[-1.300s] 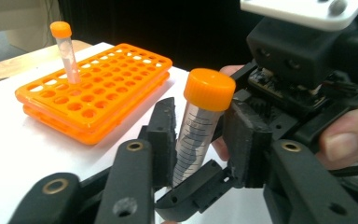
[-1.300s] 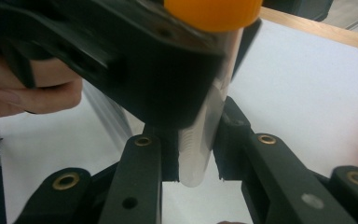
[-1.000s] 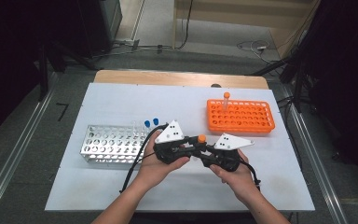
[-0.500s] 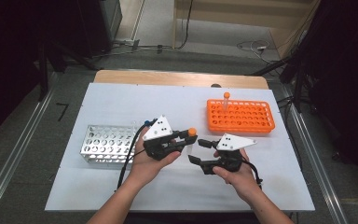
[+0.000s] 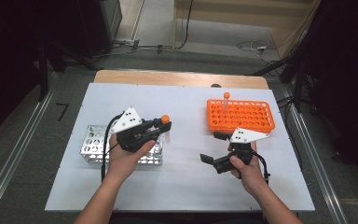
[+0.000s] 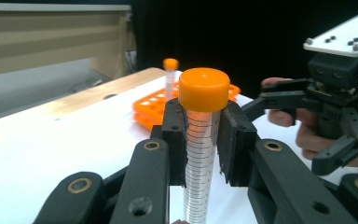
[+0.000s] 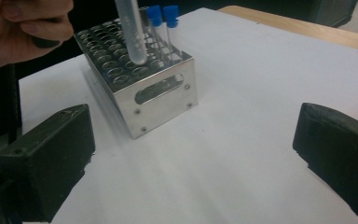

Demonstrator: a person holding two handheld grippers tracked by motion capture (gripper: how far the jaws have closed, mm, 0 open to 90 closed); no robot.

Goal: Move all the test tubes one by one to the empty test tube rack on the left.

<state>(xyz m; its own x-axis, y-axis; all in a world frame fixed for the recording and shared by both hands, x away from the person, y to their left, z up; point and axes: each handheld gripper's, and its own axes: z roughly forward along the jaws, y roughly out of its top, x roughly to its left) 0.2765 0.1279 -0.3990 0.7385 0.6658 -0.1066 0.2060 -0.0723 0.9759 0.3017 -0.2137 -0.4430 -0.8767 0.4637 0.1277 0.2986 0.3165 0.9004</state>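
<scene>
Now the left gripper's (image 5: 161, 128) fingers (image 6: 175, 135) are clamped on an orange-capped tube (image 6: 201, 140) just below its cap, upright, carried over the steel rack (image 5: 93, 144) near the bench's (image 5: 182, 186) left edge. The right gripper (image 5: 214, 147) has just been opening — wide apart, nothing between its fingers (image 7: 51, 158) — beside the orange rack (image 5: 240, 115) toward the far right corner. This looks like the transfer step: next, line the tube's rounded tip over a free hole — clear of the two blue-capped tubes (image 7: 163, 21) — lower it straight, then release.
</scene>
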